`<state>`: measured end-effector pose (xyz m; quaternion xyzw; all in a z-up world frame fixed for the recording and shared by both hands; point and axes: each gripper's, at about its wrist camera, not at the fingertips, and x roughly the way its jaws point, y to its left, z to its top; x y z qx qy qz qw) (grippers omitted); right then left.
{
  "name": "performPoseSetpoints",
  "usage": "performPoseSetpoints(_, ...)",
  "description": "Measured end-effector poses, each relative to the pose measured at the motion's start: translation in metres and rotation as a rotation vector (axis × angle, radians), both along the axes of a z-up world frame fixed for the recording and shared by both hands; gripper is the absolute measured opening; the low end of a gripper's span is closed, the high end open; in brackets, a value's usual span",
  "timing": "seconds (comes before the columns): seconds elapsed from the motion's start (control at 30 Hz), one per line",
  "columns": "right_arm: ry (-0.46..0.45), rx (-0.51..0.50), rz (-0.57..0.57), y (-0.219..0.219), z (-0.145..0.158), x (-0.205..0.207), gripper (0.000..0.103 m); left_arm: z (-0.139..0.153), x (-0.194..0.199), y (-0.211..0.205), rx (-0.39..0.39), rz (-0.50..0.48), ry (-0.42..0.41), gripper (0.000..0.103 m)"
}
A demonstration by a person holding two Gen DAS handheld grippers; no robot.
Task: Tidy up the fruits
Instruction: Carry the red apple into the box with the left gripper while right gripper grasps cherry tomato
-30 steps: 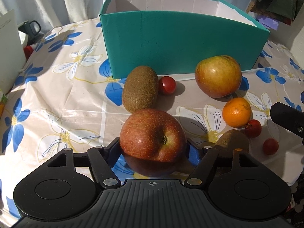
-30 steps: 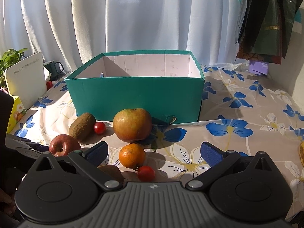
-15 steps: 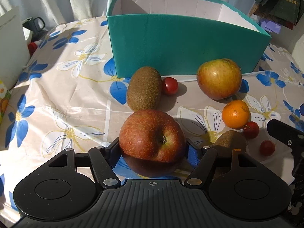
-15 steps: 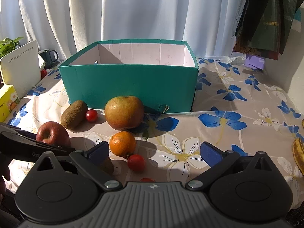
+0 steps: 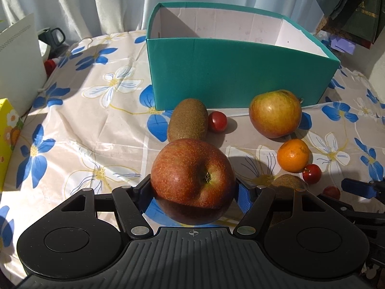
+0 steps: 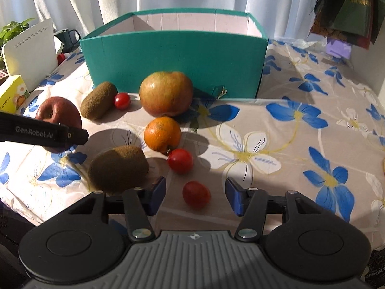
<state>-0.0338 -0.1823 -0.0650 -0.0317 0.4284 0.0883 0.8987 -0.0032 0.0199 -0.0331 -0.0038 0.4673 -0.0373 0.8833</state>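
My left gripper (image 5: pixel 193 191) is shut on a red apple (image 5: pixel 192 178) and holds it just above the cloth; the apple also shows in the right wrist view (image 6: pixel 59 113). My right gripper (image 6: pixel 195 196) is open, with a cherry tomato (image 6: pixel 196 194) between its fingers on the cloth. An open teal box (image 5: pixel 231 72) stands behind the fruit. In front of it lie a kiwi (image 5: pixel 188 120), a cherry tomato (image 5: pixel 217 121), a yellow-red apple (image 5: pixel 275 113), an orange (image 6: pixel 162 133), a second kiwi (image 6: pixel 118 167) and another tomato (image 6: pixel 180 160).
The table has a flowered cloth (image 6: pixel 288 130). A white device (image 6: pixel 30 55), a yellow carton (image 6: pixel 13 94) and a dark mug (image 6: pixel 66 39) stand at the left. Curtains hang behind. Dark bags (image 6: pixel 346 12) hang at the right.
My right gripper has dropped forward and down over the near cherry tomato, its fingers somewhat closer together. My left gripper has lifted the red apple slightly.
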Motion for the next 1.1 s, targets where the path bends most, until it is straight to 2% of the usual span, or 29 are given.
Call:
performPoseSetpoints(0.27, 0.032, 0.004, 0.005, 0.0, -0.007, 0.001, 0.036, 0.002, 0.0, -0.001, 0.002, -0.002, 0.0, 0.073)
performPoseSetpoints(0.4, 0.029, -0.002, 0.005, -0.001, -0.008, 0.001, 0.025, 0.003, 0.001, -0.001, 0.002, -0.001, 0.0, 0.073)
performPoseSetpoints(0.7, -0.049, 0.011, -0.023, -0.009, 0.005, 0.002, 0.025, 0.024, 0.006, -0.011, 0.025, -0.024, -0.042, 0.073)
performPoseSetpoints(1.1, -0.205, 0.063, -0.063, -0.018, 0.039, 0.007, 0.025, 0.087, 0.043, -0.036, 0.072, -0.02, -0.214, 0.073)
